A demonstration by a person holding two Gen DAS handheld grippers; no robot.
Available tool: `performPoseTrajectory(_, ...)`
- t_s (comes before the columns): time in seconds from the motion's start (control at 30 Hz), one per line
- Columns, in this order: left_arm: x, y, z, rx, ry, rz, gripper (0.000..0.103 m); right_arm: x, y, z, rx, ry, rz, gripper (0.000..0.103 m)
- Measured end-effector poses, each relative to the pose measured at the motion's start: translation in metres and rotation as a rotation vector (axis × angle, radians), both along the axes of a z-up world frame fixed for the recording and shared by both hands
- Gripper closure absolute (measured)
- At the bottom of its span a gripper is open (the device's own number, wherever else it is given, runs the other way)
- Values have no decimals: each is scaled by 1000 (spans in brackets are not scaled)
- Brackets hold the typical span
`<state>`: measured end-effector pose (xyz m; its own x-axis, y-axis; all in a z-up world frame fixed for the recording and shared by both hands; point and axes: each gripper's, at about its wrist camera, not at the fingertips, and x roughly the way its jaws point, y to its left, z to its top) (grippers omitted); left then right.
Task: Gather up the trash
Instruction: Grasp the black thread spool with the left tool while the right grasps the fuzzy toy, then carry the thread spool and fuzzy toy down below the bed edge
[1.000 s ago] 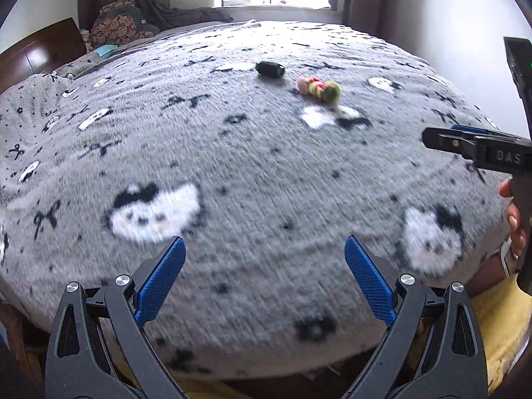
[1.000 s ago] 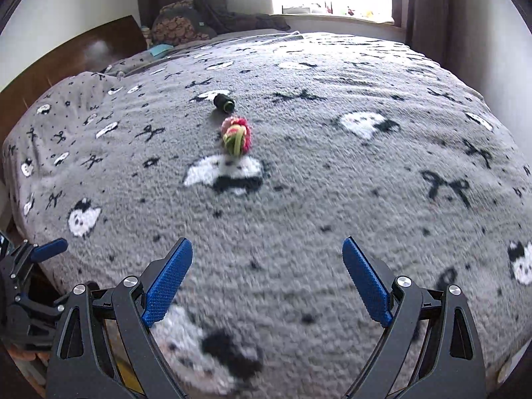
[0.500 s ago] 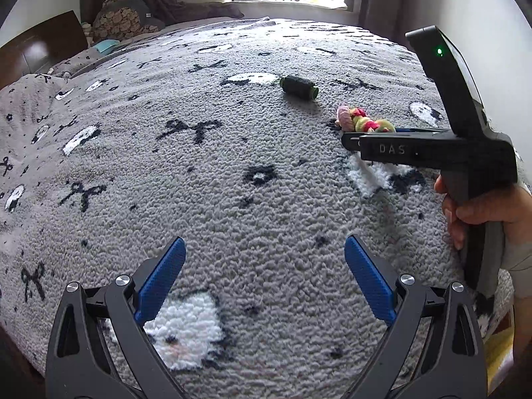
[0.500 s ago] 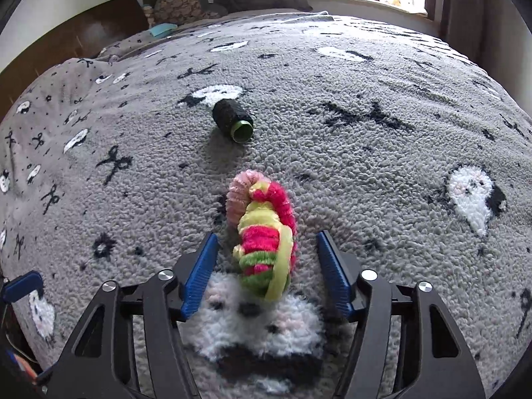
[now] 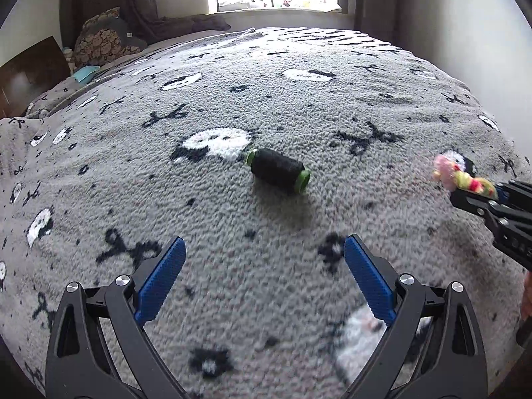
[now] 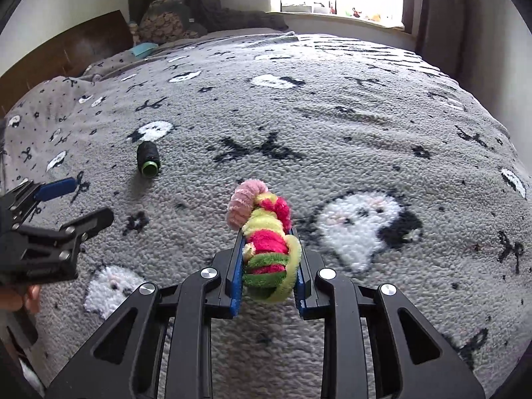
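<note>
Already the right tool point(image 6: 266, 267) gripped the fuzzy striped scrunchie point(image 6: 266, 239) above mid-bed point(image 6: 332, 126) (pile compresses, so it could slip); the left tool point(image 5: 264, 279), spread wide, might roll the thread spool point(image 5: 278, 170).

Blanket point(image 5: 232, 106), covering the bed: thick grey fleece cloth with a rough, nubbly pile and white and black woven-in figures. Spool point(image 5: 277, 170), centre of the left wrist view: matt black wound thread between glossy green plastic end rims. Fuzzy toy point(image 6: 266, 242), lower centre of the right wrist view: soft plush pile in pink, yellow and green bands. Left hand-held gripper point(image 5: 262, 282) and right hand-held gripper point(image 6: 267, 269): matt black plastic arms, bright metal rivets, blue finger pads; on the left pads a fine ribbed texture is visible. Headboard point(image 6: 66, 53), upper left: smooth, dark brown wood with a slight sheen.
</note>
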<state>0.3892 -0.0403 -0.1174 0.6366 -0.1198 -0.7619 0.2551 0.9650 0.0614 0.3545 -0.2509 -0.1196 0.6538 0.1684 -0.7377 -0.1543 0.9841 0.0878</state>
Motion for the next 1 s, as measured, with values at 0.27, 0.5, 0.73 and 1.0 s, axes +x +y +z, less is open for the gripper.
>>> performPoseTrajectory(0.27, 66, -23, -14, -32, 40, 42, 15, 2, -16, -1, 8, -12, 18, 78)
performPoseTrajectory(0.5, 85, -33, -19, -31, 87, 37, 59, 3, -17, -7, 11, 3, 6, 78)
performPoseTrajectory(0.73, 47, -25, -5, -7, 78, 14, 60, -23, -9, 6, 1, -6, 4, 78)
performPoseTrajectory(1.0, -42, 1, 37, -39, 8, 20, 60, -84, 4, 39, 6, -51, -19, 78)
